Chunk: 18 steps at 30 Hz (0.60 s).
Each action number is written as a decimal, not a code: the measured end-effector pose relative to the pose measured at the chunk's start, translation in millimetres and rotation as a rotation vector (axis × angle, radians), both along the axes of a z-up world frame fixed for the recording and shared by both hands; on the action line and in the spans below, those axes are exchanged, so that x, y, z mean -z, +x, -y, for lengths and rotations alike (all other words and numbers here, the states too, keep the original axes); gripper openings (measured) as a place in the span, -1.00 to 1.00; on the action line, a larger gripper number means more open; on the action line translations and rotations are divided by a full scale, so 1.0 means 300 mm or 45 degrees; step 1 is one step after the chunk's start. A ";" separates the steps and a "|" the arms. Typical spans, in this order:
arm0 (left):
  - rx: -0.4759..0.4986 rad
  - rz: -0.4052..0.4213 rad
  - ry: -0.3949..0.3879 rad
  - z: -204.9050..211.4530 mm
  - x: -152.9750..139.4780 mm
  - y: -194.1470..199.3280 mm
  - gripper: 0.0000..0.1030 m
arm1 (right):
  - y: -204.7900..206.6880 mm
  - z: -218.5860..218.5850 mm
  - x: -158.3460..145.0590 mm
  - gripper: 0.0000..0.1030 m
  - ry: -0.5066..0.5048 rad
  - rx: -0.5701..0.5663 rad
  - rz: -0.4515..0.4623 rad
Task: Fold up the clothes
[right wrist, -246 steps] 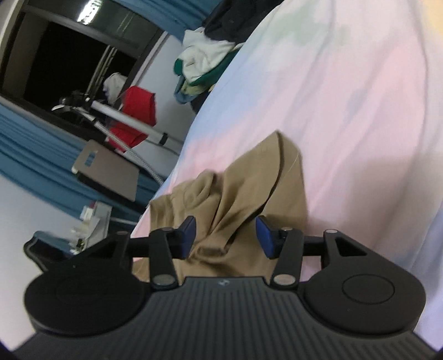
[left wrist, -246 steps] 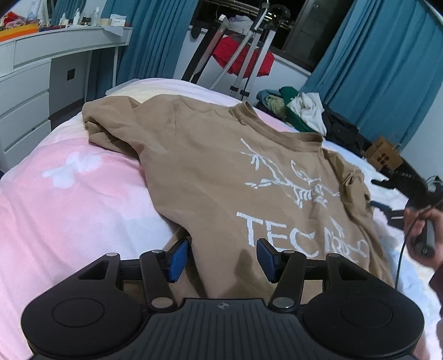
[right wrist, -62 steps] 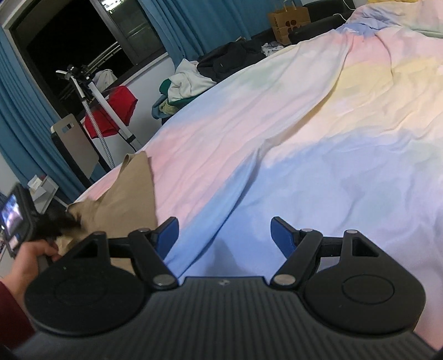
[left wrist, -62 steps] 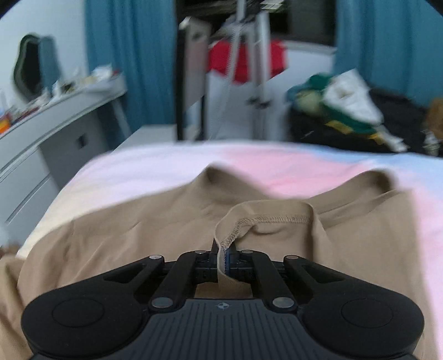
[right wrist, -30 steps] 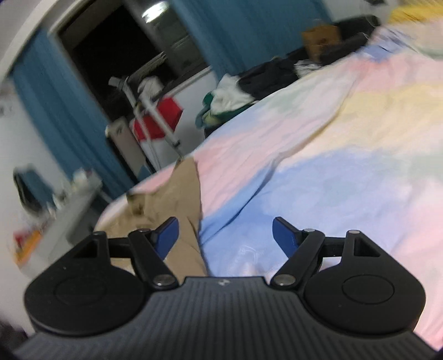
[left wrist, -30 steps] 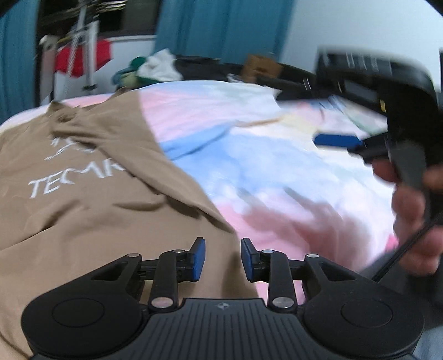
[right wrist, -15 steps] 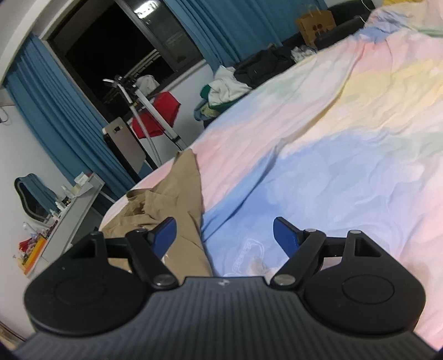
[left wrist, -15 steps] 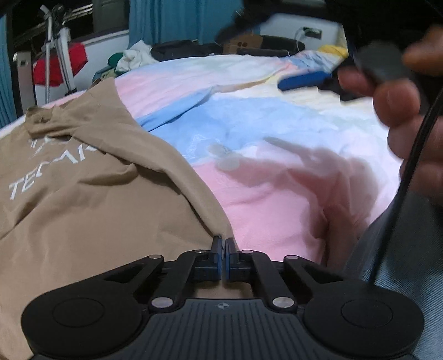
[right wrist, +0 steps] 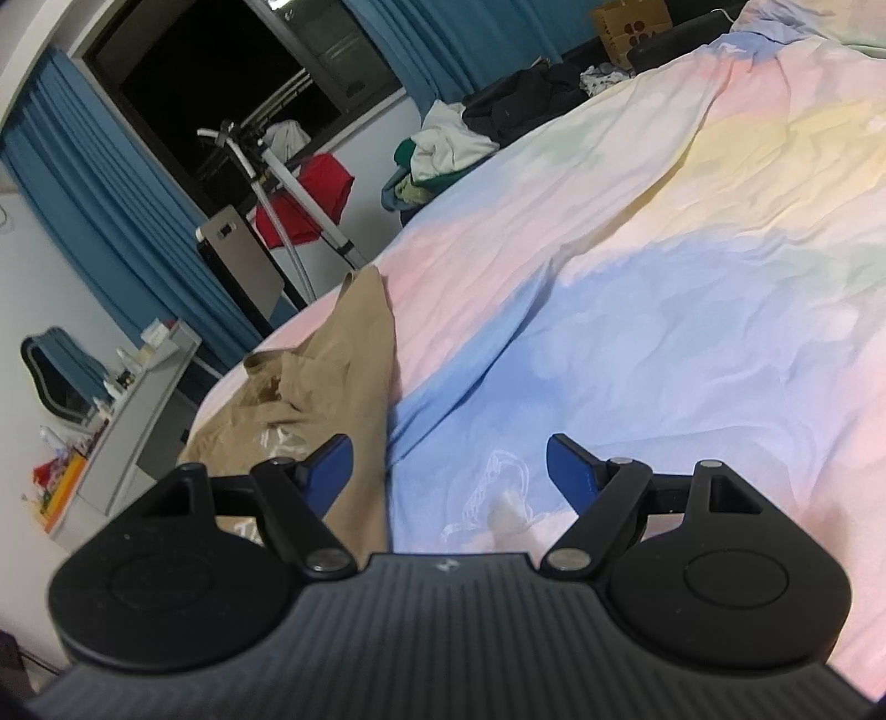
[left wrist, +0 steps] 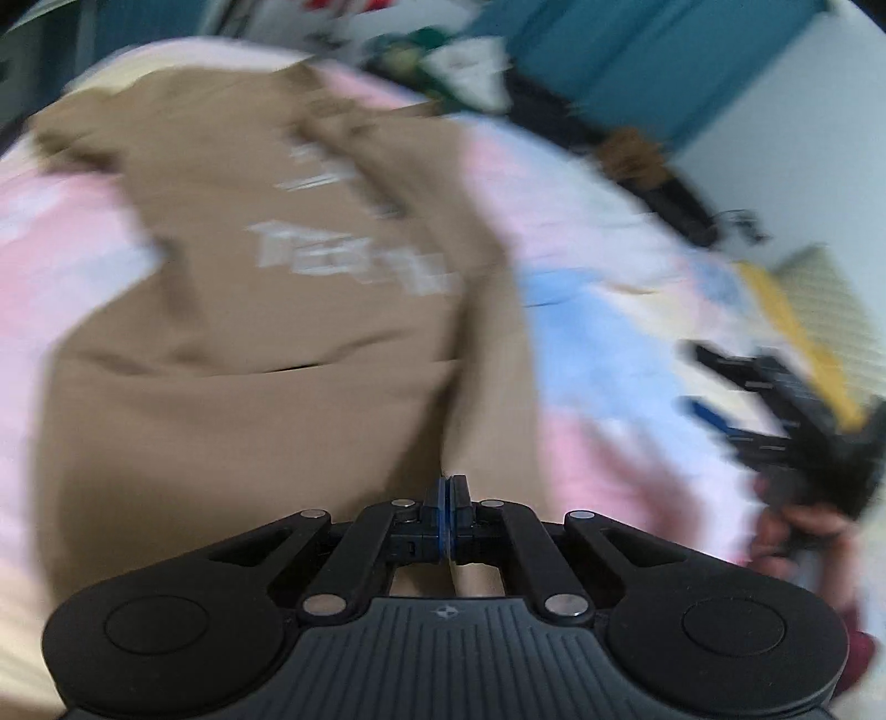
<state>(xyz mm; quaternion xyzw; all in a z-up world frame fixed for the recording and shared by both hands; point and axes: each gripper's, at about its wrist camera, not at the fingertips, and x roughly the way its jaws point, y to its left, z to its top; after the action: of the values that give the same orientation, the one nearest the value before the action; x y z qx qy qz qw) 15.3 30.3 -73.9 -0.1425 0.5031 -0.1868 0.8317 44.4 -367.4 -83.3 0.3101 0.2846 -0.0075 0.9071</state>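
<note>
A tan T-shirt (left wrist: pixel 232 332) with white lettering lies on the pastel bedspread (left wrist: pixel 598 343), its near hem lifted and doubled over the lower part. My left gripper (left wrist: pixel 446 490) is shut on the tan T-shirt's hem and holds it up; the view is blurred by motion. The shirt's right edge (right wrist: pixel 354 354) also shows in the right wrist view. My right gripper (right wrist: pixel 449 462) is open and empty, hovering over the bedspread (right wrist: pixel 637 310) just right of the shirt. It also shows at the right of the left wrist view (left wrist: pixel 775 410), held by a hand.
A heap of clothes (right wrist: pixel 443 149) lies past the far edge of the bed. A drying rack with red cloth (right wrist: pixel 299 194) stands by the window. A grey desk with bottles (right wrist: pixel 138 399) is at the left. A cardboard box (right wrist: pixel 631 22) sits far back.
My left gripper, shut on the shirt's hem corner, has lifted it and swung left over the shirt, folding the lower part up. The right gripper has barely moved.
</note>
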 end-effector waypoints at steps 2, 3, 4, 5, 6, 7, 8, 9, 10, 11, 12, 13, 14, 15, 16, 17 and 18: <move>-0.017 -0.057 0.056 -0.024 0.049 0.028 -0.98 | 0.007 -0.011 0.001 0.53 -0.016 -0.027 -0.013; -0.001 -0.050 0.067 -0.019 0.055 0.026 -0.98 | 0.009 -0.019 0.002 0.53 -0.019 -0.047 -0.016; 0.021 -0.038 0.074 -0.012 0.057 0.022 -0.97 | 0.011 -0.027 0.002 0.53 -0.022 -0.068 -0.018; 0.042 -0.025 0.081 -0.005 0.060 0.018 -0.96 | 0.011 -0.032 0.003 0.53 -0.019 -0.089 -0.018; 0.063 -0.012 0.088 0.002 0.062 0.014 -0.90 | 0.011 -0.037 0.005 0.53 -0.016 -0.110 -0.016; 0.076 0.017 0.099 0.008 0.054 0.007 -0.85 | 0.013 -0.045 0.006 0.53 -0.010 -0.138 -0.012; 0.087 0.050 0.112 0.015 0.044 0.000 -0.72 | 0.016 -0.052 0.006 0.53 -0.003 -0.168 -0.011; 0.099 0.083 0.125 0.022 0.034 -0.008 -0.64 | 0.020 -0.061 0.009 0.53 0.010 -0.207 -0.016; 0.086 0.099 0.102 0.014 0.024 -0.006 -0.62 | 0.026 -0.073 0.014 0.53 0.035 -0.258 -0.026; 0.067 0.111 0.070 0.003 0.015 -0.002 -0.55 | 0.033 -0.087 0.017 0.53 0.057 -0.308 -0.037; 0.048 0.123 0.037 -0.008 0.005 0.002 -0.44 | 0.037 -0.106 0.021 0.52 0.073 -0.372 -0.051; 0.029 0.134 0.005 -0.019 -0.004 0.006 -0.37 | 0.036 -0.130 0.021 0.51 0.071 -0.431 -0.058; 0.010 0.146 -0.027 -0.030 -0.014 0.010 -0.31 | 0.026 -0.153 0.014 0.51 0.056 -0.463 -0.051; -0.026 0.137 -0.069 -0.037 -0.017 0.034 -0.30 | 0.011 -0.181 0.004 0.52 0.023 -0.499 -0.034; -0.068 0.120 -0.116 -0.051 -0.023 0.072 -0.29 | -0.004 -0.210 -0.006 0.52 -0.013 -0.537 -0.017; -0.102 0.108 -0.152 -0.054 -0.026 0.109 -0.24 | -0.017 -0.242 -0.015 0.52 -0.056 -0.582 0.001; -0.140 0.099 -0.195 -0.060 -0.029 0.157 -0.17 | -0.027 -0.272 -0.023 0.51 -0.098 -0.628 0.018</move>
<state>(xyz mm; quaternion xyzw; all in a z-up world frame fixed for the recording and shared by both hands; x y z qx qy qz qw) 62.4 48.3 -65.1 -0.2256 0.4462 -0.1843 0.8462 36.3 -285.8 -76.3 0.1967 0.3450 0.2054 0.8945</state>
